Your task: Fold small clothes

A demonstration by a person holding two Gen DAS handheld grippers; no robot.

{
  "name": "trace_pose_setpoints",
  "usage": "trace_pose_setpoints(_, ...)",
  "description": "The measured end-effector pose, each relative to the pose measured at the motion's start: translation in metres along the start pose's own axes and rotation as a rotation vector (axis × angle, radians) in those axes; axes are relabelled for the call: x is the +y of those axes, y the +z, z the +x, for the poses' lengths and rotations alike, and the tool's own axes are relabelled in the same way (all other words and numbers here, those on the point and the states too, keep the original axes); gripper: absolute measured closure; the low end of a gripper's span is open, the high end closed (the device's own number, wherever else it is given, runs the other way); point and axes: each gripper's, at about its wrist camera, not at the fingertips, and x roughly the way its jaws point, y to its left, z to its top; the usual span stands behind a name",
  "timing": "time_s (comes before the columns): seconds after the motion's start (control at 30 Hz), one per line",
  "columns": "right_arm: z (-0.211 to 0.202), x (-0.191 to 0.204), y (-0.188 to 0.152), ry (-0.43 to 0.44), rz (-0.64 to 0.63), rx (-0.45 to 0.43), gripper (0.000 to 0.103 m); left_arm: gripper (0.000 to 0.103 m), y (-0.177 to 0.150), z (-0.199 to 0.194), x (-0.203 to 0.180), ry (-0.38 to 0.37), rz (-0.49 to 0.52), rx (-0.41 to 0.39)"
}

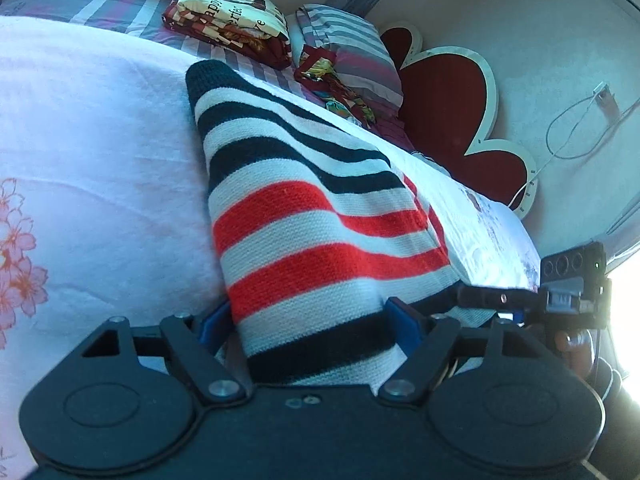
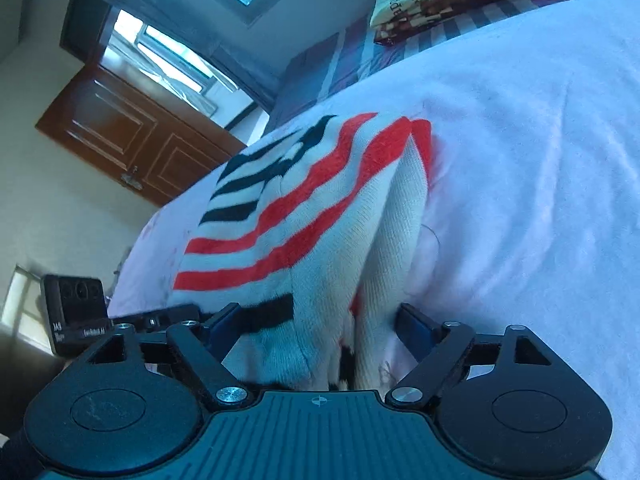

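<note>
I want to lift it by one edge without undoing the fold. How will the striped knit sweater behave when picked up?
The striped knit sweater is probably floppy: it drapes in soft folds over the white blanket, so free layers would likely sag. Its thick ribbed knit suggests some weight for its size. The fuzzy surface should give each claw decent grip.

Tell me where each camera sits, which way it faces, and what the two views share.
Left wrist: on the left gripper, looking along its fingers over the striped sweater toward pillows and a red headboard; the right gripper and a hand show at right.
Right wrist: on the right gripper, looking over the sweater toward a door and window; the left gripper shows at left.
Shared: sweater between both pairs of fingers, white blanket, folded printed cloth.
</note>
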Motion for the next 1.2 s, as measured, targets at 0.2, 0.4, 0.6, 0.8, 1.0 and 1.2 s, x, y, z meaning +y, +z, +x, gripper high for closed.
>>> trace_pose_setpoints(0.2,0.027,0.038,-0.013,-0.146,-0.198,-0.034,0.059,0.036,-0.003,0.002,-0.016,0.064,0.067,-0.012)
trace_pose_setpoints(0.4,0.030,0.059,-0.031,-0.204,-0.270,-0.097,0.068,0.048,-0.006,-0.005,-0.031,0.100,0.148,-0.044)
trace_pose_setpoints(0.6,0.028,0.106,-0.045,-0.241,-0.334,-0.139,0.069,0.050,-0.009,-0.033,-0.046,0.093,0.187,-0.068)
trace_pose_setpoints(0.8,0.020,0.165,-0.059,-0.250,-0.373,-0.178,0.069,0.050,-0.013,-0.081,-0.054,0.076,0.217,-0.103)
trace_pose_setpoints(1.0,0.033,0.227,-0.086,-0.243,-0.390,-0.221,0.069,0.050,-0.022,-0.137,-0.044,0.100,0.231,-0.124)
trace_pose_setpoints(1.2,0.071,0.281,-0.117,-0.215,-0.385,-0.238,0.069,0.050,-0.035,-0.187,-0.018,0.144,0.245,-0.126)
